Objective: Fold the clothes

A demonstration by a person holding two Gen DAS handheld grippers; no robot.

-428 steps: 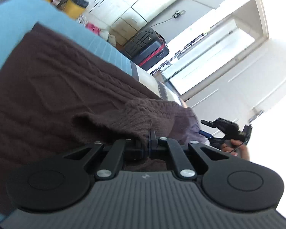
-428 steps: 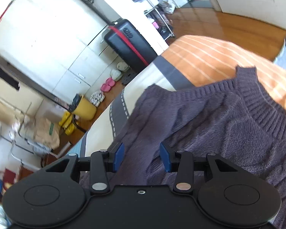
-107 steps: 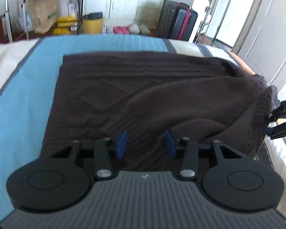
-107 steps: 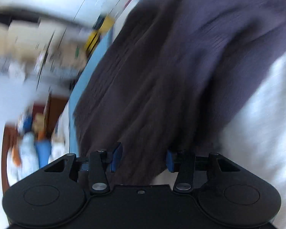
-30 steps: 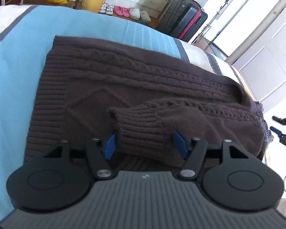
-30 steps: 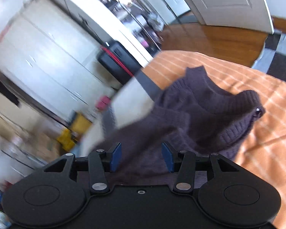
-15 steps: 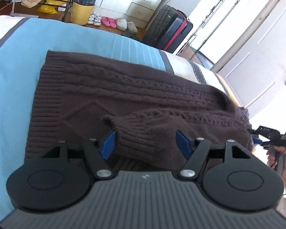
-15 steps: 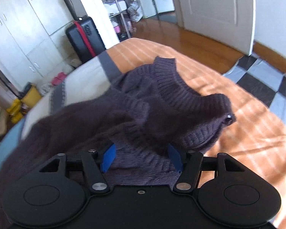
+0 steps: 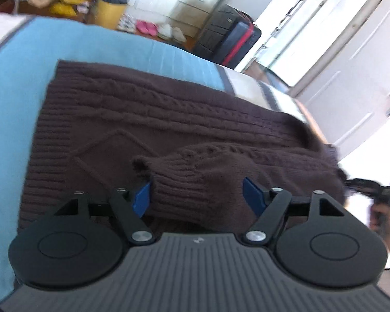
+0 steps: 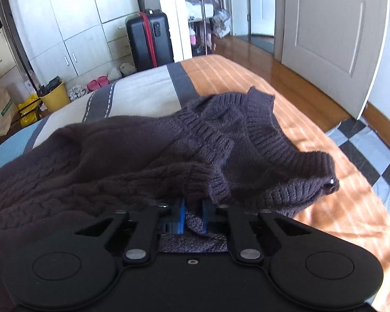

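Observation:
A dark brown cable-knit sweater (image 9: pixel 169 119) lies spread on the bed's blue stripe (image 9: pixel 18 65). One sleeve (image 9: pixel 195 182) is folded back over the body, and its cuff end sits between the wide-apart blue pads of my open left gripper (image 9: pixel 197 198). At the far right of the left wrist view a hand (image 9: pixel 379 215) holds the right gripper, blurred, at the sweater's edge. In the right wrist view my right gripper (image 10: pixel 192 218) is shut on a fold of the sweater (image 10: pixel 91 161) just below the ribbed collar (image 10: pixel 267 135), which is rumpled on the orange stripe (image 10: pixel 325 135).
Beyond the bed stand a black suitcase (image 10: pixel 149 39), white wardrobes (image 10: pixel 65 20), a yellow bin (image 10: pixel 53 98) and several shoes on the floor. A white door (image 10: pixel 330 33) and chequered floor (image 10: pixel 371 156) lie past the bed's right edge.
My right gripper has shut on the sweater near the collar; half a second ago its fingers were apart. My left gripper stays open around the sleeve, slightly wider.

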